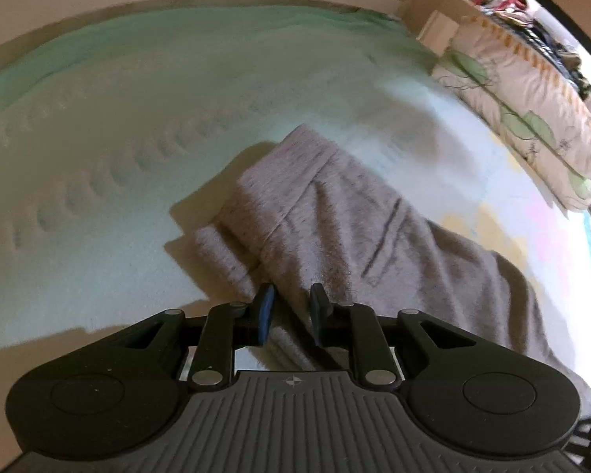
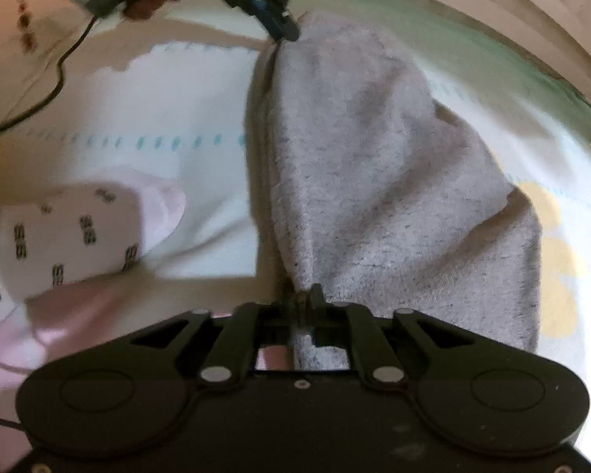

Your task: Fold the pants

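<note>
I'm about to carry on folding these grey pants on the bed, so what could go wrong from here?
1. The left gripper has its fingers slightly apart over the pants; the cloth could slip out.
2. The right gripper pinches only an edge, which may pull free.
3. The cable beside the pants could snag.

Left of the grey pants (image 1: 346,213) you have a wide stretch of bare green bedsheet (image 1: 138,118), reaching to the far edge of the bed. To the right, the leaf-patterned pillows (image 1: 524,118) wall off that side. In the right wrist view, a pink printed cloth (image 2: 71,236) lies near left, and a black cable (image 2: 55,86) trails across the far left.
</note>
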Motion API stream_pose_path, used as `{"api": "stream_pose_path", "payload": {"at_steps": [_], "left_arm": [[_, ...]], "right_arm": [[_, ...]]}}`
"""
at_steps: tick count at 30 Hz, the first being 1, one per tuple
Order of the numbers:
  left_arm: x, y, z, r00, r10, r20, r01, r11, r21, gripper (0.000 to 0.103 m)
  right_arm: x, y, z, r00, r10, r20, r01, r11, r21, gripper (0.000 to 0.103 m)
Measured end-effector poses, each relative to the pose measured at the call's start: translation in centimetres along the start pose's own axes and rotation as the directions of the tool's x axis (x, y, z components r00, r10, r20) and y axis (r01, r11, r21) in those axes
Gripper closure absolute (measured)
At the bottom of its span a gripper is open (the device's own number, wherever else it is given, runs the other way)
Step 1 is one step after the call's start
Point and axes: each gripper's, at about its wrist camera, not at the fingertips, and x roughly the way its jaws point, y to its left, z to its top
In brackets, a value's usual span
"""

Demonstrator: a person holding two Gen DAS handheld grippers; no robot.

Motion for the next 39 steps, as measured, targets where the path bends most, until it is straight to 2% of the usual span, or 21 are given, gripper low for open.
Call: {"api": "stream_pose_path", "payload": {"at_steps": [1, 2, 3, 4, 5, 9, 11, 13, 15, 18, 19, 20, 21, 22, 23, 25, 26, 32, 39], "left_arm": [[-0.3, -0.2, 0.3, 1.000, -0.003, 0.009, 0.003, 1.000, 0.010, 0.073], [-0.4, -0.4, 0.7, 1.000, -0.009, 0.020, 0.009, 1.000, 0.021, 0.060], [-0.6, -0.6, 1.1, 0.999, -0.018, 0.030, 0.017, 0.999, 0.037, 0.053], [-0.5, -0.9, 1.6, 0.999, -0.027, 0.036, 0.025, 0.998, 0.058, 0.034], [-0.4, -1.2, 2.1, 0.999, -0.033, 0.036, 0.030, 0.997, 0.077, 0.023], [1.1, -1.5, 4.1, 0.998, -0.040, 0.043, 0.035, 0.992, 0.120, 0.019], [1.4, -1.5, 4.7, 0.998, -0.022, 0.057, 0.014, 0.991, 0.136, 0.011], [1.7, -1.3, 5.4, 0.997, -0.011, 0.072, -0.001, 0.987, 0.164, 0.010], [2.7, -0.8, 5.9, 1.000, -0.022, 0.018, 0.019, 0.984, 0.177, 0.010], [4.7, 0.3, 6.2, 0.995, -0.053, -0.079, 0.064, 0.988, 0.140, 0.010], [5.2, 0.5, 6.1, 0.992, -0.074, -0.103, 0.087, 0.988, 0.125, 0.012], [5.4, 0.6, 6.0, 0.990, -0.094, -0.107, 0.106, 0.988, 0.110, 0.025], [5.4, 0.5, 5.9, 0.988, -0.110, -0.107, 0.120, 0.988, 0.100, 0.044], [5.2, 0.4, 5.9, 0.989, -0.105, -0.108, 0.117, 0.987, 0.106, 0.089], [4.8, -0.1, 5.8, 0.991, -0.090, -0.097, 0.102, 0.986, 0.131, 0.097], [3.5, -1.0, 5.4, 0.996, -0.066, -0.064, 0.078, 0.975, 0.210, 0.097], [2.8, -1.2, 5.3, 0.996, -0.071, -0.057, 0.082, 0.972, 0.218, 0.097], [1.5, 1.9, 4.2, 0.994, -0.056, -0.096, 0.066, 0.993, 0.096, 0.097], [4.2, 2.3, 4.1, 0.991, -0.036, -0.129, 0.044, 0.997, 0.058, 0.092]], "right_arm": [[-0.6, -0.6, 0.3, 1.000, 0.017, 0.026, -0.018, 1.000, 0.026, 0.080], [-1.3, -1.0, 0.3, 0.998, 0.039, 0.052, -0.042, 0.998, 0.049, 0.073], [-2.0, -1.6, 0.5, 0.995, 0.055, 0.081, -0.061, 0.996, 0.070, 0.072], [-2.6, -2.3, 0.8, 0.993, 0.058, 0.107, -0.068, 0.993, 0.094, 0.072], [-3.0, -2.9, 1.1, 0.991, 0.058, 0.120, -0.072, 0.990, 0.118, 0.072], [-3.2, -5.6, 2.1, 0.990, 0.037, 0.139, -0.068, 0.971, 0.230, 0.072], [-2.7, -6.1, 2.6, 0.990, 0.024, 0.140, -0.056, 0.971, 0.234, 0.072], [-2.7, -6.5, 2.8, 0.990, 0.016, 0.141, -0.048, 0.974, 0.223, 0.072], [-2.6, -6.6, 3.0, 0.989, 0.021, 0.144, -0.053, 0.973, 0.224, 0.072], [-2.1, -6.6, 3.2, 0.990, 0.034, 0.136, -0.063, 0.974, 0.217, 0.072], [-1.9, -6.6, 3.2, 0.991, 0.036, 0.132, -0.065, 0.974, 0.218, 0.072], [-1.4, -6.8, 3.2, 0.991, 0.041, 0.127, -0.068, 0.973, 0.222, 0.072], [-1.4, -6.8, 3.1, 0.992, 0.044, 0.121, -0.071, 0.971, 0.229, 0.072], [-1.2, -6.9, 3.1, 0.992, 0.047, 0.113, -0.073, 0.969, 0.237, 0.072], [-1.0, -7.0, 3.0, 0.993, 0.050, 0.107, -0.075, 0.966, 0.246, 0.072], [-0.8, -7.4, 2.8, 0.994, 0.053, 0.099, -0.078, 0.961, 0.266, 0.072], [-0.7, -7.6, 2.8, 0.994, 0.050, 0.096, -0.075, 0.959, 0.274, 0.072], [-0.1, -10.6, 2.5, 0.995, 0.008, 0.103, -0.046, 0.926, 0.376, 0.072], [0.3, -16.7, 3.2, 0.983, -0.090, 0.159, -0.006, 0.854, 0.520, 0.072]]}}
